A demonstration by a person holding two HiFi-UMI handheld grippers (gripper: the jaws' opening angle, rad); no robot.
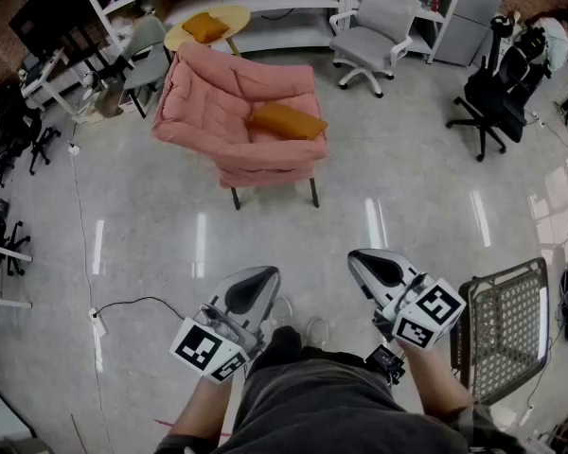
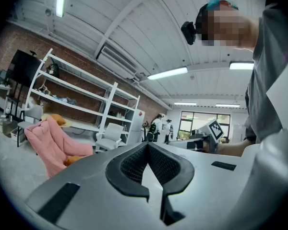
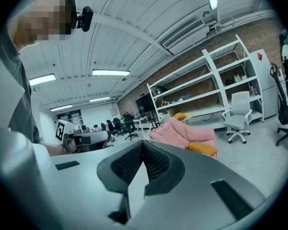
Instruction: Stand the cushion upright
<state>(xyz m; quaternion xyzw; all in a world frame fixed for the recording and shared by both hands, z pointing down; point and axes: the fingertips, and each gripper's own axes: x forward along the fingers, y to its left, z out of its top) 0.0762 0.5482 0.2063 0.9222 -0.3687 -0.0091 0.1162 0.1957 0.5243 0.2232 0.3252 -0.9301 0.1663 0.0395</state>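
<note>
Polished grey floor (image 1: pixel 151 216) with pale glare streaks filled the head view, and on it stood a pink quilted armchair (image 1: pixel 237 102) on thin dark legs. The orange cushion (image 1: pixel 289 121) lay flat on its seat, broad face up, a soft rectangle with its long axis running across the seat and dipping slightly to the picture's right. Well short of the chair I held the left gripper (image 1: pixel 263 277) and the right gripper (image 1: pixel 362 261), smooth grey shells, each bearing a cube of black-and-white square markers. Through the left gripper view, the left gripper (image 2: pixel 148 147) had its dark ribbed pads pressed together at the tip with nothing between them; the armchair (image 2: pixel 53 145) sat far off to the left before white shelving, the cushion (image 2: pixel 72 160) a small orange patch on it. Through the right gripper view, the right gripper (image 3: pixel 143 143) was likewise closed on nothing, and the cushion (image 3: pixel 202 148) lay low on the seat of the armchair (image 3: pixel 182 133), lengthwise across the picture.
</note>
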